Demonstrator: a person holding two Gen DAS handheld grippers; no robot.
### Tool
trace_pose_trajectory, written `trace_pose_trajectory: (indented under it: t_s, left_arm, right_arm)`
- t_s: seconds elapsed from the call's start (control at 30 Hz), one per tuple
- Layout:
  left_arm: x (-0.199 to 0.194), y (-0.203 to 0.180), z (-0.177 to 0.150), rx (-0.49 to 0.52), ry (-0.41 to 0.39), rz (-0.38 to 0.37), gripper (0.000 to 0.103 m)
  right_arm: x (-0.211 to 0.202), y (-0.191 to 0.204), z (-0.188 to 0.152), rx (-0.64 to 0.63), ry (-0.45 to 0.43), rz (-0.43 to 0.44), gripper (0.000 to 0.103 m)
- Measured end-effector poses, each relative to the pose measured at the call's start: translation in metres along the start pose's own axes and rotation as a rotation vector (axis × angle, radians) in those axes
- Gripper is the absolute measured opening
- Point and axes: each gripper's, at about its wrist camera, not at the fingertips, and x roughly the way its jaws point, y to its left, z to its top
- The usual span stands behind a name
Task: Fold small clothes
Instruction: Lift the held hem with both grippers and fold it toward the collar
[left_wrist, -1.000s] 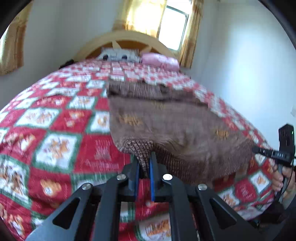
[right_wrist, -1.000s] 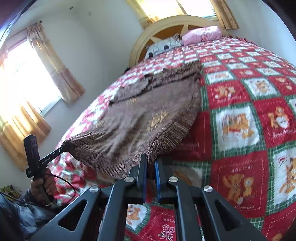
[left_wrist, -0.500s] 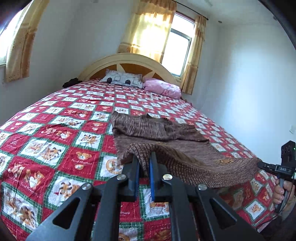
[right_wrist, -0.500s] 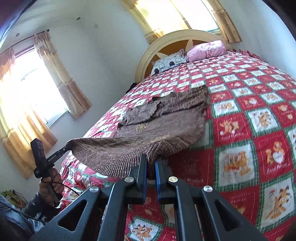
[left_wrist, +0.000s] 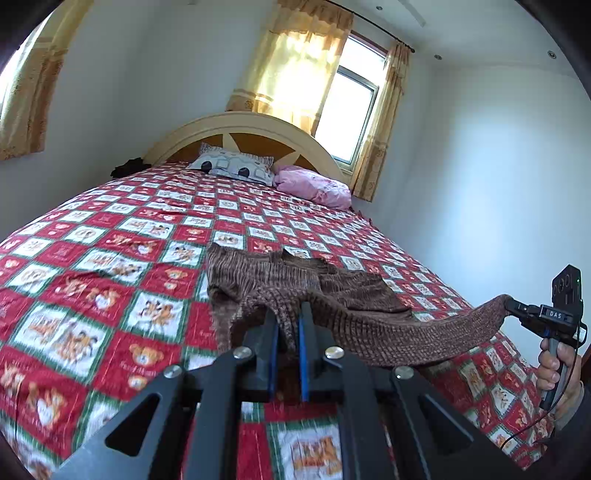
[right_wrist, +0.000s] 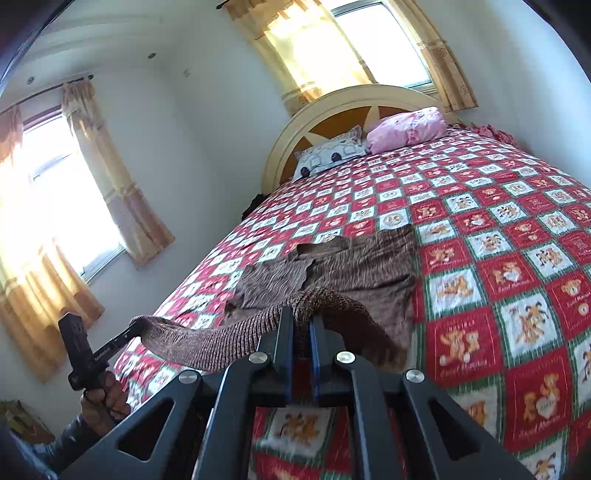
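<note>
Left wrist view, grip: left gripper is clamped on the near-left corner of the brown knit garment.
Right grip: right gripper is likewise pinched tight on the near-right corner.
Hem: the ribbed edge hangs raised and stretched left to right between both grippers, equally near to each.
Garment body: it trails away from the fingers onto the quilt, far part lying flat.
Fold direction, judged: forward, toward the far edge.
Open room: bare quilt left, right and beyond; pillows well apart.
</note>
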Motion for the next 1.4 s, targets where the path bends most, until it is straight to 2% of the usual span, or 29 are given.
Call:
trace_pose_trajectory:
  t_s: [0.27,0.57,0.97,1.4]
  left_arm:
    - [0.047,0.013,0.026,-0.023,0.034,0.002,0.009]
    - [0.110,0.021,0.050,-0.006,0.096,0.014,0.009]
    - [0.186,0.041,0.061,-0.010,0.176,0.045,0.009]
    - [0.267,0.051,0.074,0.038,0.268,0.098,0.009]
  right_arm:
    - [0.040,-0.012,0.020,0.026,0.012,-0.032,0.006]
    - [0.097,-0.035,0.053,0.039,0.050,-0.091,0.006]
    - [0.168,-0.070,0.079,0.057,0.109,-0.145,0.006]
    - [0.241,-0.112,0.094,0.116,0.187,-0.229,0.006]
